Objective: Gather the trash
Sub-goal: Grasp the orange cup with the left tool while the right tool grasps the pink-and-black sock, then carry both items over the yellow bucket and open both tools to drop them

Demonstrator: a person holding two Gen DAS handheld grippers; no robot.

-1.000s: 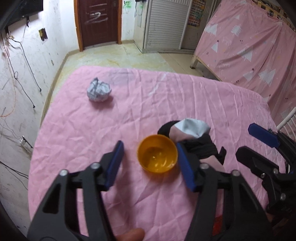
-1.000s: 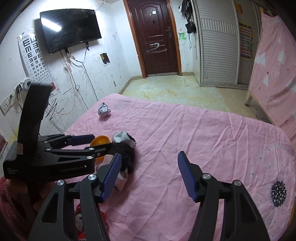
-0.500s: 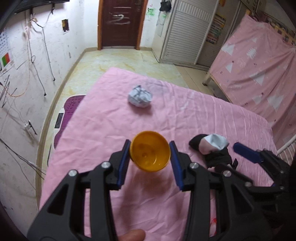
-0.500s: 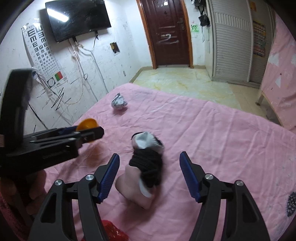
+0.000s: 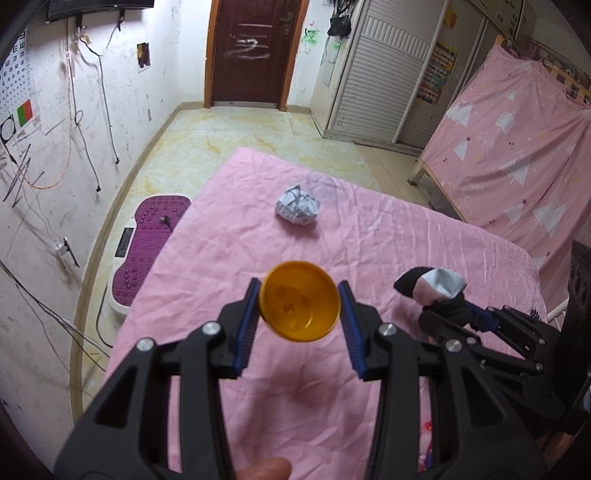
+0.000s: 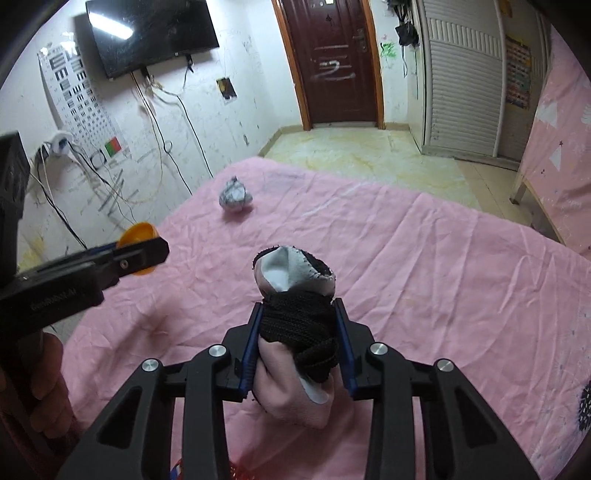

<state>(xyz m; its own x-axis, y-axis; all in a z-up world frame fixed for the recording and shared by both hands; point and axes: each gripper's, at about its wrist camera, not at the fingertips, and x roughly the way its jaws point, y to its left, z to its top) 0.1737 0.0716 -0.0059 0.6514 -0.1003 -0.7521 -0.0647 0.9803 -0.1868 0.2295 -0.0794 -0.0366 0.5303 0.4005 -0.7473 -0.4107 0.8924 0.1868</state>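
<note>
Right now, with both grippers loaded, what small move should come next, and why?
Probably carry both loads off to a bin, which isn't in view: the left gripper is shut on the orange cup, the right gripper on the sock bundle. Only the paper ball remains on the bed.

Pink bedsheet [image 5: 369,236], purple mat [image 5: 151,236] on floor, brown door [image 6: 332,59] (scribbled on), wall television [image 6: 151,33]

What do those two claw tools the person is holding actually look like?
Both are black plastic frames with triangular cut-outs and silver bolts. Each left gripper and right gripper finger carries a ribbed blue pad. Faint pale lettering marks the left one's side. No cables show; bare fingers hold them.
</note>
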